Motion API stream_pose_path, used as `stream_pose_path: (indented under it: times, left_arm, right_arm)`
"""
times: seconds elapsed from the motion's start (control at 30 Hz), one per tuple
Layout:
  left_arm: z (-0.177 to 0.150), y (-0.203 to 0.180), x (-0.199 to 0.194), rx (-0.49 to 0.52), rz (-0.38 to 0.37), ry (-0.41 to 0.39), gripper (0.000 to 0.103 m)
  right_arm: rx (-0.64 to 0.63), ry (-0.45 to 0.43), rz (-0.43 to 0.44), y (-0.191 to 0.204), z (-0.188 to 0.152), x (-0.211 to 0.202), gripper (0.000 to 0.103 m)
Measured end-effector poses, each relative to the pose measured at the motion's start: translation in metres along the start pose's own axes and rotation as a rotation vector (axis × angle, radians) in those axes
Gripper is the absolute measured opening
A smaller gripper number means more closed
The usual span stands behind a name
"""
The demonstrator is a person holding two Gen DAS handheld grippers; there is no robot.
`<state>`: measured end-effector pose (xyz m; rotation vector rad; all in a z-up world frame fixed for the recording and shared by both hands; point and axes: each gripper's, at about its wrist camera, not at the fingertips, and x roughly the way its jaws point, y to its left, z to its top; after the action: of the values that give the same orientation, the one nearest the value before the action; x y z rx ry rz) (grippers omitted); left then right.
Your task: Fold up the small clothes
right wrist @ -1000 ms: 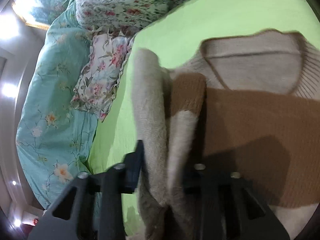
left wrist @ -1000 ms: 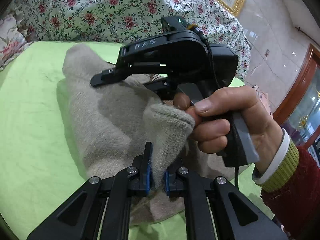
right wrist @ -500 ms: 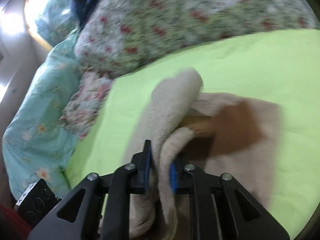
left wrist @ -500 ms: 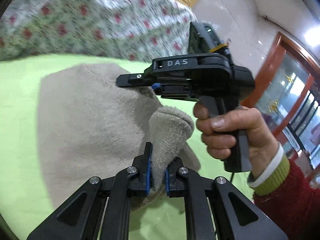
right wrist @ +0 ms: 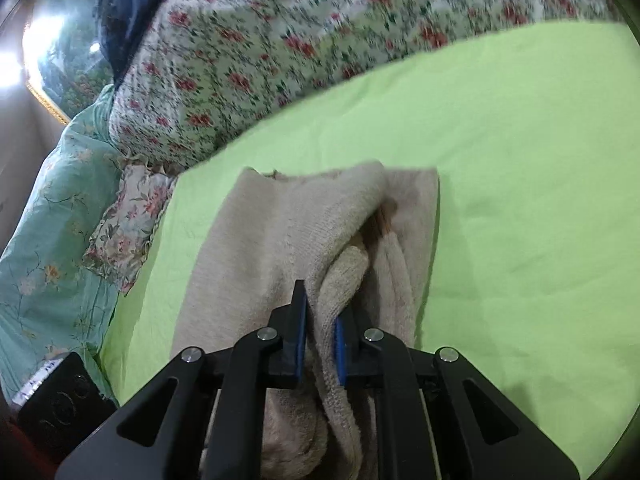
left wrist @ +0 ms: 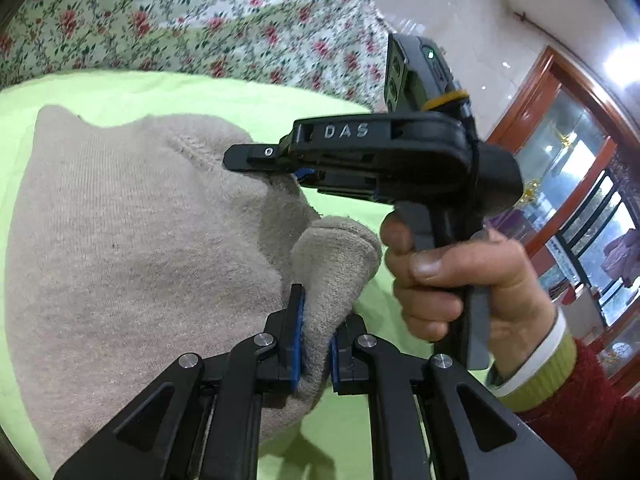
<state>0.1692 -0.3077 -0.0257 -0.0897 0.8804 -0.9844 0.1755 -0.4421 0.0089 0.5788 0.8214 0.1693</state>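
A small beige knit sweater (left wrist: 132, 240) lies folded over on the green sheet (left wrist: 132, 92). My left gripper (left wrist: 316, 340) is shut on a bunched fold of its near edge. My right gripper (right wrist: 320, 344) is shut on another thick fold of the same sweater (right wrist: 288, 232), which stretches away from it on the sheet. In the left wrist view the right gripper (left wrist: 280, 168) shows from the side, held by a hand, its fingers at the sweater's far edge. A bit of brown inner layer peeks out in the right wrist view (right wrist: 384, 220).
A floral quilt (right wrist: 300, 40) is heaped along the far side of the green sheet (right wrist: 520, 180). A small floral pillow (right wrist: 124, 228) and a teal floral cover (right wrist: 44, 240) lie at the left. A wooden glass cabinet (left wrist: 568, 152) stands at the right.
Both grippers have carried the sweater's edge over, so the brown front and neckline are now covered by the beige back. The sweater lies folded and more compact.
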Motion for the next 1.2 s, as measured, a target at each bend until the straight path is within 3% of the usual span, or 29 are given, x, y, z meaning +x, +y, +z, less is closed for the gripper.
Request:
stream_pose_path:
  times: [0.13,0.3,0.37,0.4,0.47,0.57,0.77,0.87,1.13,1.2]
  left_arm:
    - [-0.008,0.001,0.023,-0.008,0.026,0.063,0.010]
    - [-0.019,0.012,0.020,-0.056,0.020,0.098,0.020]
    - [-0.020,0.012,0.005,-0.047,0.008,0.101,0.045]
    - [-0.020,0.012,-0.005,-0.041,0.008,0.090,0.050]
    - [-0.023,0.014,-0.030,-0.033,0.017,0.060,0.069]
    - [-0.025,0.028,-0.064,-0.061,0.032,0.016,0.085]
    - [-0.012,0.093,-0.092,-0.223,0.105,-0.011,0.087]
    - [0.001,0.128,-0.084,-0.332,0.077,0.002,0.087]
    - [0.011,0.163,-0.038,-0.383,0.066,0.095,0.087]
    - [0.011,0.174,-0.023,-0.410,0.061,0.121,0.091]
  right_arm:
    - [0.020,0.026,-0.090,-0.016,-0.008,0.007,0.013]
    - [0.064,0.009,-0.088,-0.024,-0.017,0.006,0.017]
    - [0.069,-0.004,-0.116,-0.023,-0.018,-0.001,0.029]
    - [0.067,-0.010,-0.132,-0.021,-0.019,-0.005,0.032]
    - [0.065,-0.031,-0.162,-0.018,-0.024,-0.017,0.050]
    - [0.092,-0.040,-0.128,-0.019,-0.031,-0.027,0.069]
    - [0.110,0.008,-0.086,-0.019,-0.044,-0.024,0.072]
    - [0.131,0.019,-0.069,-0.022,-0.044,-0.018,0.072]
    - [0.164,0.068,-0.024,-0.032,-0.037,0.006,0.072]
    - [0.172,0.078,-0.009,-0.034,-0.035,0.014,0.072]
